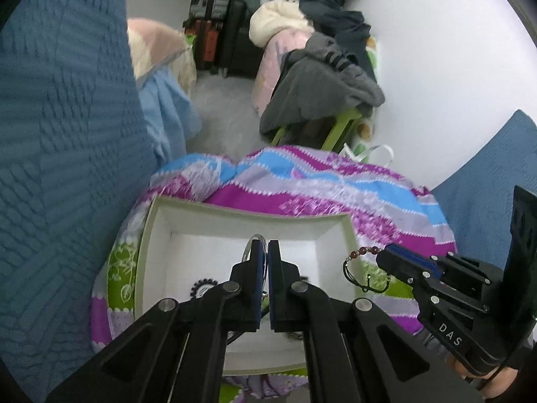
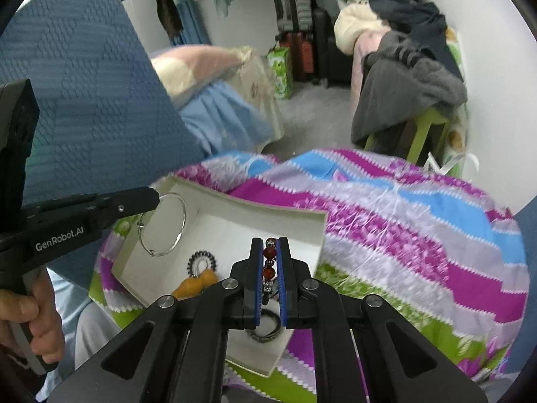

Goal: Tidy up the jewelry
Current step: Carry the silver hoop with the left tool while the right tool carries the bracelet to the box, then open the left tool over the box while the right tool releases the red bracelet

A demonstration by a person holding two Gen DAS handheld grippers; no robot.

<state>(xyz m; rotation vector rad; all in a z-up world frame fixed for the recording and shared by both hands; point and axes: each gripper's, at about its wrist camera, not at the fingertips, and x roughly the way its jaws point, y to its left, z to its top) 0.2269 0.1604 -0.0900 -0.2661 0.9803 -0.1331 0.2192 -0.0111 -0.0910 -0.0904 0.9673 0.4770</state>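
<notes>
Jewelry held over an open white box (image 2: 303, 221) on a striped bedspread.

Thin silver bangle (image 2: 167, 225) hanging upright from the left claw (image 1: 264, 252), above the box's near corner. Red-beaded bracelet (image 2: 270, 262) with black cord pinched in the right claw (image 2: 270, 252). Inside the box: a black beaded ring (image 2: 201, 262), an orange piece (image 2: 198, 283), a dark band (image 2: 265, 329).

Open white box (image 2: 303, 225) sits on a striped quilt (image 2: 419, 221), top fully open, so there's entry from above. Inside: bare floor at the far right corner; black beaded ring (image 2: 201, 262), orange piece (image 2: 198, 285) & a dark ring (image 2: 265, 330) take up the near left & front. Left tongs (image 2: 157, 198) w/ a wire hoop (image 2: 167, 225) hang over the box's left wall, crowding that side. Right tongs (image 2: 271, 245), w/ a bead bracelet (image 2: 270, 262), are over the middle. Blue bedspread (image 2: 84, 94) rises close on the left. Quilt to the right is open, lumpy. Beyond it, a chair piled w/ clothes (image 2: 409, 94).
</notes>
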